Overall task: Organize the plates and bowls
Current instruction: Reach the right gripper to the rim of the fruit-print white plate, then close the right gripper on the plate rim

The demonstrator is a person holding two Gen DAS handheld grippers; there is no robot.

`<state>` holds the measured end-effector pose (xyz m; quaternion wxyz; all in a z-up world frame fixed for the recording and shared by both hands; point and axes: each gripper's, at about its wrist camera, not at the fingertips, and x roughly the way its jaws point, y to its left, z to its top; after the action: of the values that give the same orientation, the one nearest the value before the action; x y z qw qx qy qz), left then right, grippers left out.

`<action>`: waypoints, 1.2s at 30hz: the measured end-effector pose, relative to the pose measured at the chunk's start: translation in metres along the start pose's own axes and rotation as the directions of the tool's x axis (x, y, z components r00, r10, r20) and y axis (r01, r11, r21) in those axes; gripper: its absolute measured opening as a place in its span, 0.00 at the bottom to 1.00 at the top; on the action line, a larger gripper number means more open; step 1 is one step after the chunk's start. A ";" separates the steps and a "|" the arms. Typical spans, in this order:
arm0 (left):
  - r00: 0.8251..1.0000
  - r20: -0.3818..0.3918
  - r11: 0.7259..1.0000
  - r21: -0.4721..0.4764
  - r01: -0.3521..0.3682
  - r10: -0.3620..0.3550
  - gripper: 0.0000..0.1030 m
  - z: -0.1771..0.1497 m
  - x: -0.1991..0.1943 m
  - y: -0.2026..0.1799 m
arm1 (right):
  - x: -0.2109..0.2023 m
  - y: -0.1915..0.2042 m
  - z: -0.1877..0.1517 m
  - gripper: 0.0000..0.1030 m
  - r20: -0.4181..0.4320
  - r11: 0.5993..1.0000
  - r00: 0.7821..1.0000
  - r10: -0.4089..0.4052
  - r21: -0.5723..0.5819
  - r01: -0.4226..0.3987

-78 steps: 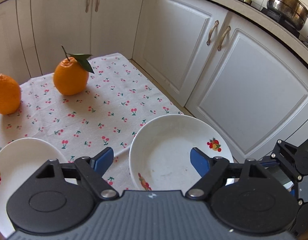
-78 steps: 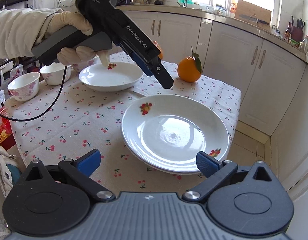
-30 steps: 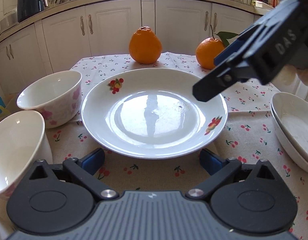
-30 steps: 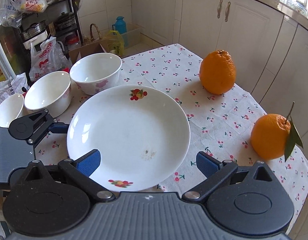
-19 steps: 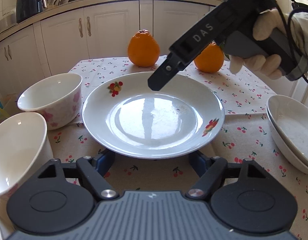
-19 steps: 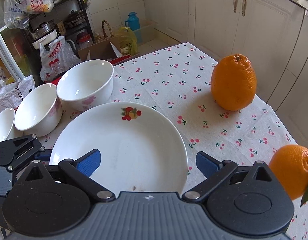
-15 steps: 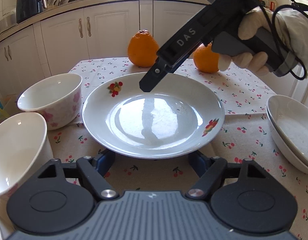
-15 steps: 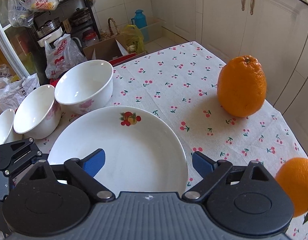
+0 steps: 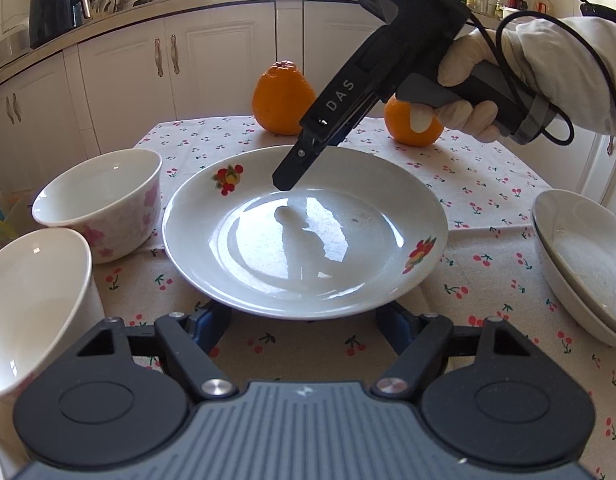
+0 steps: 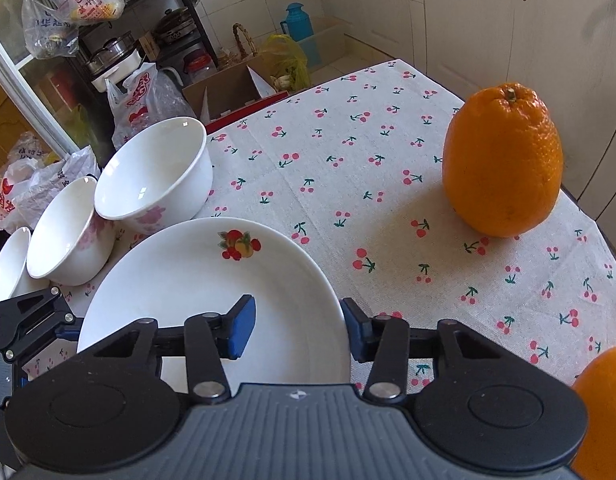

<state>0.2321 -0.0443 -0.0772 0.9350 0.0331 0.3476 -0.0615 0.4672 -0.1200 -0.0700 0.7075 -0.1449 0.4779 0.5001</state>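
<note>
Jaws of the right gripper are clamped on the plate, one pad inside its rim and one outside.
Left gripper jaws are closing, tips tucked under the plate's near rim, not pressing it. Plate rests mid-table on a cherry-print cloth, bowls just beside it, oranges beyond.

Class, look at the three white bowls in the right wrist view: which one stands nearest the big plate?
The largest bowl, farthest right in the row; its base sits right beside the plate rim, while the other two trail off leftward.
</note>
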 end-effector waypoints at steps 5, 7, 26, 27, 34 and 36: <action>1.000 0.002 1.000 0.010 0.004 -0.004 0.74 0.000 -0.001 0.000 | -0.001 0.003 -0.001 0.60 0.000 1.000 1.000 -0.002 0.001 0.002; 1.000 0.001 1.000 0.008 0.006 -0.006 0.74 0.000 -0.001 0.000 | 0.000 0.007 -0.002 0.61 -0.003 1.000 1.000 -0.011 -0.012 0.011; 1.000 0.006 1.000 0.008 0.018 -0.018 0.74 0.001 -0.002 0.001 | 0.001 0.016 0.003 0.73 0.008 0.999 1.000 -0.012 -0.041 0.012; 1.000 0.007 1.000 0.009 0.019 -0.019 0.74 0.001 -0.002 0.000 | 0.000 0.015 0.003 0.72 0.008 0.999 1.000 -0.015 -0.039 0.016; 1.000 0.009 1.000 0.015 0.014 -0.014 0.74 0.000 -0.002 0.000 | -0.003 0.008 0.003 0.62 0.007 1.000 1.000 -0.009 -0.026 0.010; 1.000 0.008 1.000 0.016 0.011 -0.011 0.73 0.000 -0.002 -0.001 | -0.004 0.007 0.002 0.62 0.007 1.000 1.000 -0.001 -0.018 0.001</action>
<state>0.2305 -0.0447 -0.0754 0.9357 0.0384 0.3436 -0.0695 0.4627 -0.1177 -0.0636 0.7080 -0.1500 0.4708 0.5046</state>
